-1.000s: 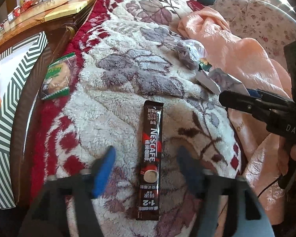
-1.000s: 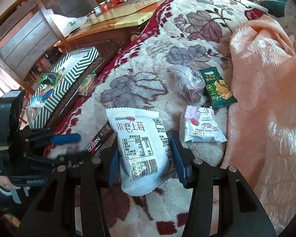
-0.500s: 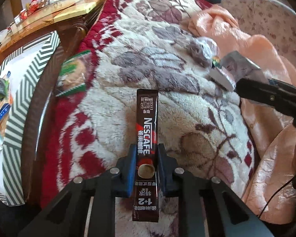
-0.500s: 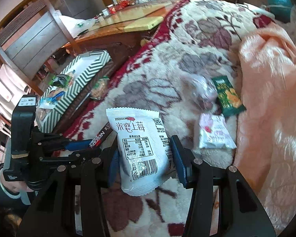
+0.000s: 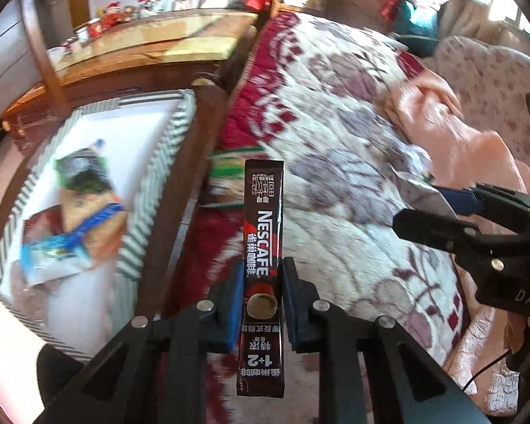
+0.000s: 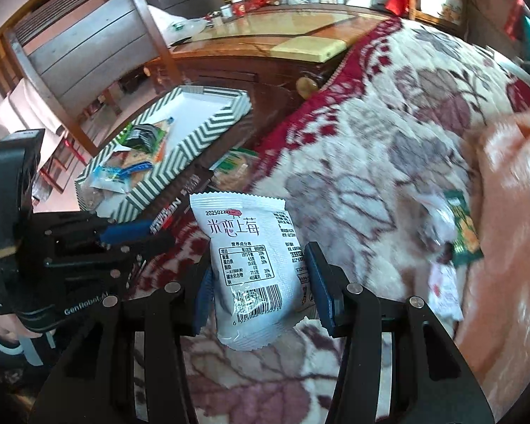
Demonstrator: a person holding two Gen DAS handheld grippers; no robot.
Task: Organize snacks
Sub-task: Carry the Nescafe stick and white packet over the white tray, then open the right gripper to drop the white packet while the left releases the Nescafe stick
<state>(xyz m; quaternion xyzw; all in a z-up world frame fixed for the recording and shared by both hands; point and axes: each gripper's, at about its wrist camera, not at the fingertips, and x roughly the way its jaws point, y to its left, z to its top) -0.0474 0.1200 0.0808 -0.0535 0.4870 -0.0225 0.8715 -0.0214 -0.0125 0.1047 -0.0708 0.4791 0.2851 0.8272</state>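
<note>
Nescafe coffee stick, light, thin and bendy, is pinched near its lower third by the left gripper, above the blanket's edge. Right gripper clamps the puffy, crushable white strawberry snack pouch mid-body.

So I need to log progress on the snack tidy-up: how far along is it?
Partway. Done: several packets already lie in the striped box. In hand: the left gripper is shut on the Nescafe stick, and the right gripper is shut on the white snack pouch. Left: a green packet, a pink-white packet and a green-edged packet remain on the blanket.
</note>
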